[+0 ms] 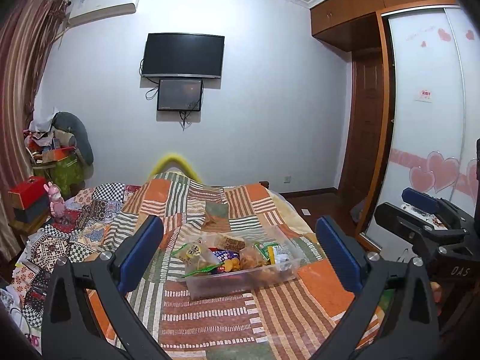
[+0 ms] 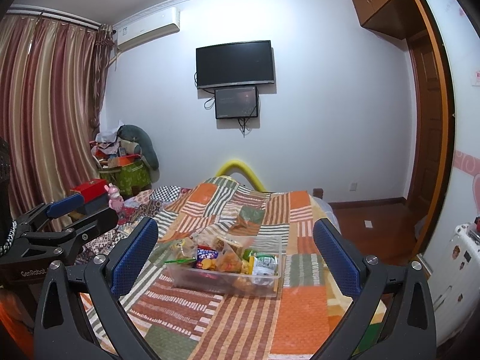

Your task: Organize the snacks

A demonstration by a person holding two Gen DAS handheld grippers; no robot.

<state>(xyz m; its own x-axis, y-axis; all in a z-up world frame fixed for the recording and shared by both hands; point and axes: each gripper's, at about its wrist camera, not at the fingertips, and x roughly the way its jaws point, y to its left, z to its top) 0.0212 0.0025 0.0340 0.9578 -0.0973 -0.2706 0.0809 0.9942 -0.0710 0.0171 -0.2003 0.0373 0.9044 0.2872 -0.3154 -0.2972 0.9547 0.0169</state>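
A clear plastic bin [image 1: 240,279] sat on the patchwork bedspread [image 1: 210,324], toward the middle of the bed, and was already heaped with snack packets [image 1: 228,258]: crackers, a purple wrapper, a green-edged pouch and some bags of fried pieces. One more packet [image 1: 214,217] appeared to lie on the spread just beyond the bin's far rim, though it was too small to identify. The left gripper [image 1: 240,258] hovered near the bed's near edge with its jaws spread wide and nothing between them; the right gripper [image 2: 235,255] hung beside it, equally released and empty. Neither touched the bin. Judging from this, the sorting was either about to begin or close to finished, with no item in hand. The next move likely called for one gripper to travel forward over the bin to the stray packet and close gently on its crinkly edge, since thin film would slip or crush easily
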